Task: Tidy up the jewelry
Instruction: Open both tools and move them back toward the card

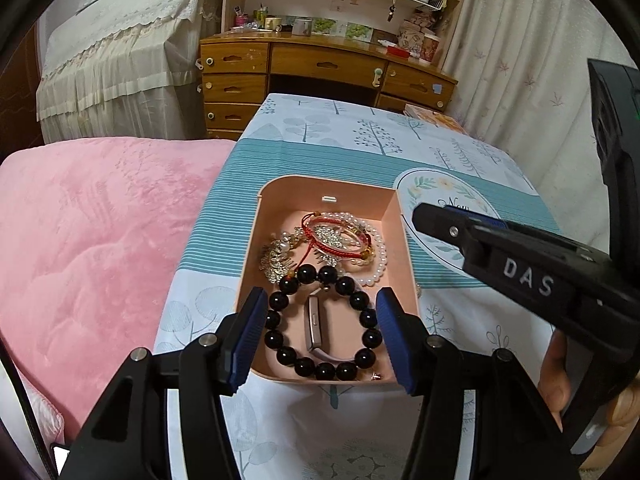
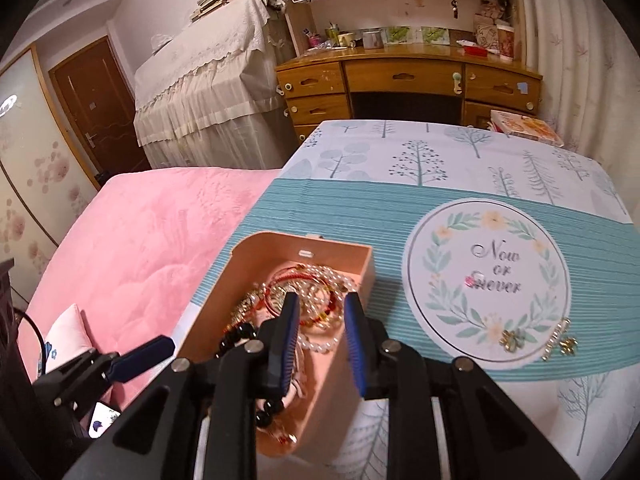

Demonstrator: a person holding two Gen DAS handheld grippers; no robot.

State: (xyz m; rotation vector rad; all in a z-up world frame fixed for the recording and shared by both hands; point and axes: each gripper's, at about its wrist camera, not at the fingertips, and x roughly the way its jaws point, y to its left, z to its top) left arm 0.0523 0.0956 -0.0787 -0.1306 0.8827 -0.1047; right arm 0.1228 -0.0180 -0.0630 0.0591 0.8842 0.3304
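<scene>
A pink open box [image 1: 280,188] [image 2: 256,264] sits on the patterned tablecloth. It holds a black bead bracelet [image 1: 320,322], a white pearl bracelet [image 1: 378,258], a red cord bracelet [image 1: 334,242], gold rhinestone pieces [image 1: 278,262] and a pink band [image 1: 316,330]. My left gripper [image 1: 322,314] is open, its pads straddling the box's near end. My right gripper [image 2: 320,312] is open and empty above the box's right wall; it shows in the left wrist view [image 1: 424,216]. Gold floral earrings [image 2: 514,340] [image 2: 562,342] lie on the cloth to the right.
A pink blanket [image 1: 100,240] covers the bed left of the table. A wooden desk [image 1: 320,68] with drawers and shelves stands behind. A curtain [image 1: 520,60] hangs at the right. A small pink stone [image 2: 469,280] lies on the round wreath print [image 2: 486,280].
</scene>
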